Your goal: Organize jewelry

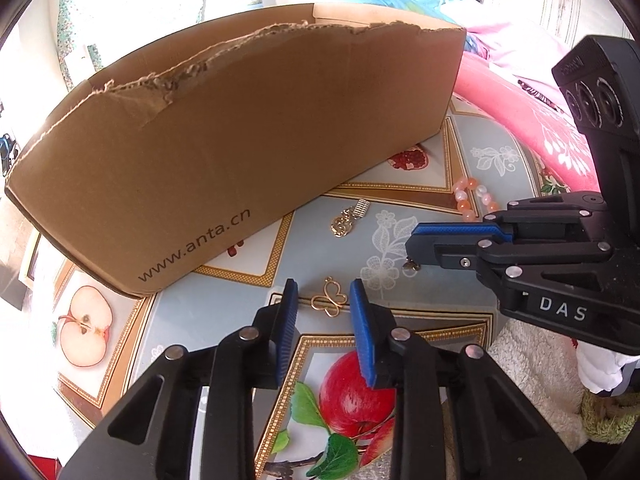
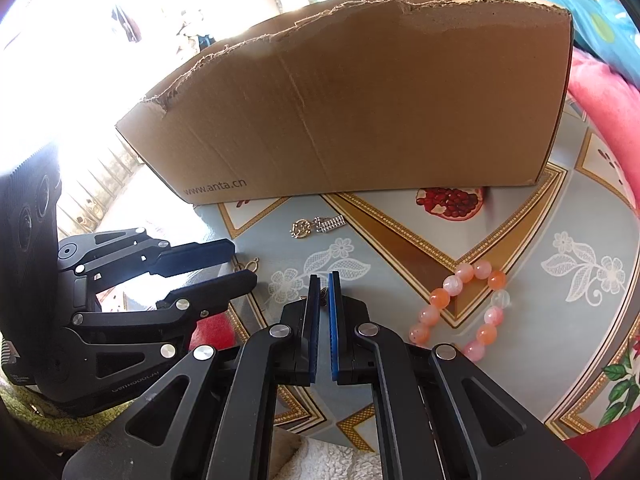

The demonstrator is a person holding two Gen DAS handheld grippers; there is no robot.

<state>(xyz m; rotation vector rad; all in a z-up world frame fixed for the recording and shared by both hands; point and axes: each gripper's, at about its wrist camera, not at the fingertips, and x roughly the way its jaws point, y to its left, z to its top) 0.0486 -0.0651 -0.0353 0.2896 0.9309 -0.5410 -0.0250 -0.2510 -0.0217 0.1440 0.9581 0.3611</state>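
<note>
The left hand-held gripper [image 1: 324, 294] stands released over the tabletop [image 1: 472, 148], its blue pads [image 1: 289, 308] spread on either side of a gold butterfly-shaped pendant [image 1: 329, 301] that lies flat just ahead of and between the tips, wings running across the gap. The right hand-held gripper [image 2: 324, 286] is clenched almost fully, and a small dark-gold piece [image 2: 323, 293] shows in the slit between its pads; in the left wrist view a small charm [image 1: 411, 266] hangs just under its tips, so it appears to be grasping that charm, though the piece is too small to identify. Farther out, near the foot of the cardboard box [image 1: 248, 128], lie a gold filigree charm [image 1: 343, 224] and, touching it, a short silver link piece [image 1: 361, 205]. A bracelet of orange and white beads [image 2: 468, 308] lies in a loop just to the right of the right hand-held gripper, well apart from the left one. The box stands open-topped with a torn upper edge, directly beyond all the pieces; its inside is hidden from both cameras, so what it holds cannot be told. For the pendant, the left hand-held gripper is clearly the nearer, and my guess is a straight drop and squeeze across the wings, then a lift forward over the box wall.
</note>
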